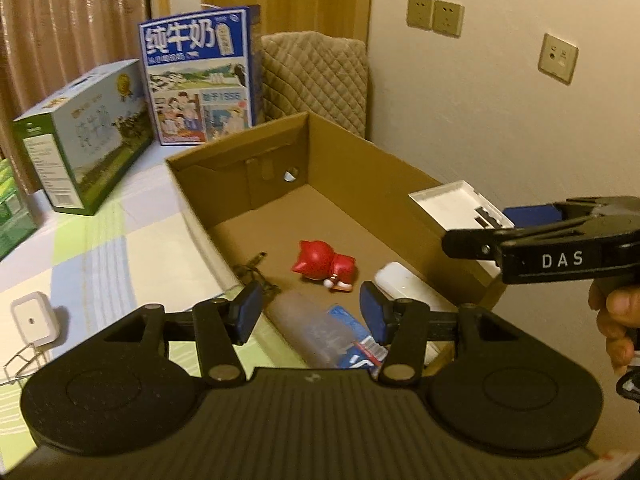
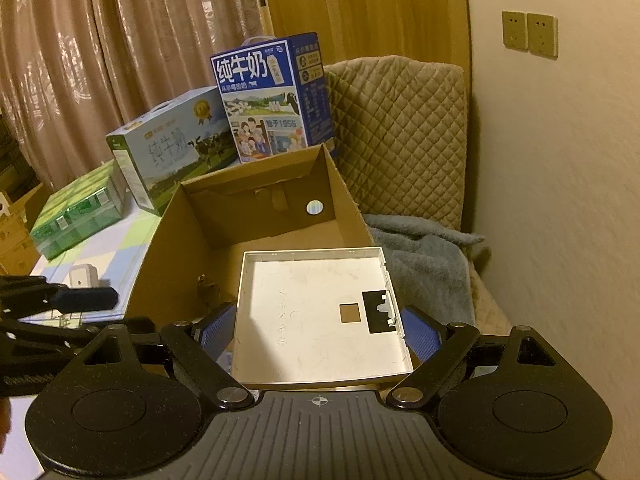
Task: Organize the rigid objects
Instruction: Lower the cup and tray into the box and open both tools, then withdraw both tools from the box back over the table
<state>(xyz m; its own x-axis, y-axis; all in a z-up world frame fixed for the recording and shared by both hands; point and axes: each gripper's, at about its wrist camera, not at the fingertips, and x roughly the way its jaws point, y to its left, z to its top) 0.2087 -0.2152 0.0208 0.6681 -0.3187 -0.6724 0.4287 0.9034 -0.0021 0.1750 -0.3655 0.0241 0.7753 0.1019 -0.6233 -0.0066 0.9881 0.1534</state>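
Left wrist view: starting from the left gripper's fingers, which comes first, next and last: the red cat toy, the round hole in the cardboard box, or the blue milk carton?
1. The red cat-shaped toy, lying on the floor of the open brown cardboard box, just ahead of the left gripper.
2. The round hole, in the box's far wall.
3. The blue milk carton, standing behind the box.

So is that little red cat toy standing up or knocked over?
Knocked over: the red cat toy lies on its side on the cardboard box floor.
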